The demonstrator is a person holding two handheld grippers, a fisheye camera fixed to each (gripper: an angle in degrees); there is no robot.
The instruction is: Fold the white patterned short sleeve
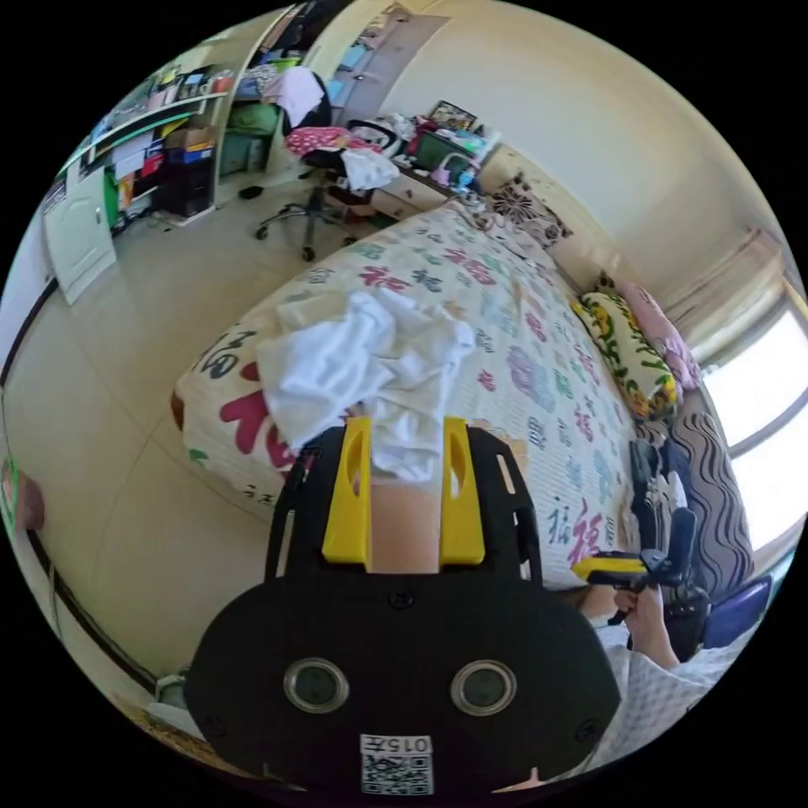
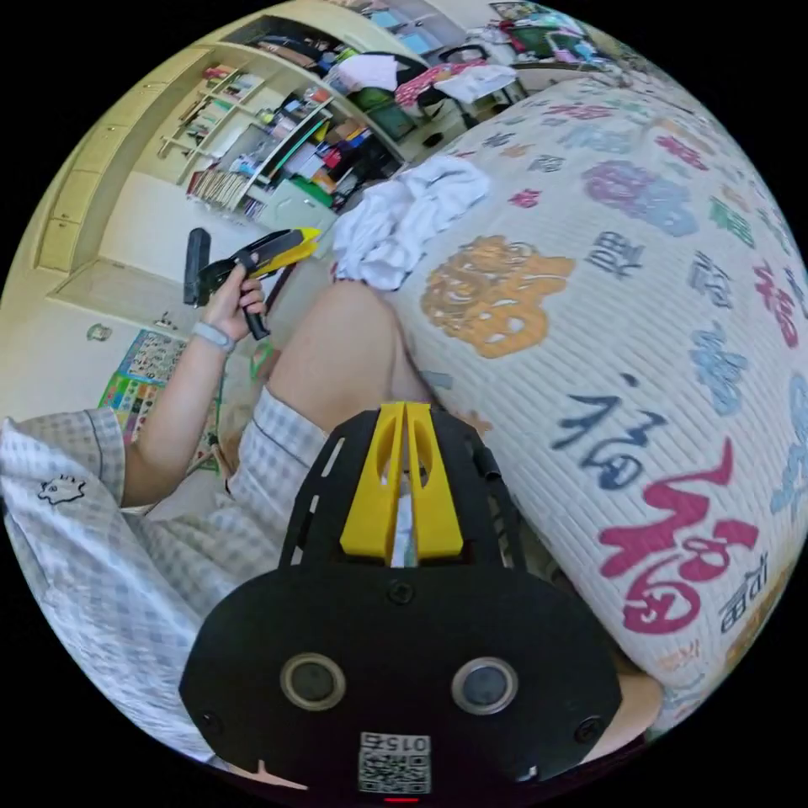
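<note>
The white short sleeve [image 1: 370, 362] lies crumpled in a heap on the near corner of the bed, partly hanging over the edge. My left gripper [image 1: 410, 425] is open, its yellow jaws wide apart just short of the heap, with cloth and the person's knee [image 1: 404, 522] showing in the gap. In the right gripper view the same heap [image 2: 412, 215] sits on the bed corner, with the left gripper [image 2: 282, 244] held in a hand a little to its left. My right gripper [image 2: 405, 410] is shut, jaws together, low over the person's lap beside the bed. It also shows held in a hand [image 1: 614, 570].
The bed [image 1: 539, 370] has a white quilt with large coloured characters [image 2: 623, 337]. Pillows [image 1: 631, 353] line its far side by a window. An office chair [image 1: 324, 168] piled with clothes, a desk and shelves [image 1: 160, 151] stand across the tiled floor [image 1: 151, 337].
</note>
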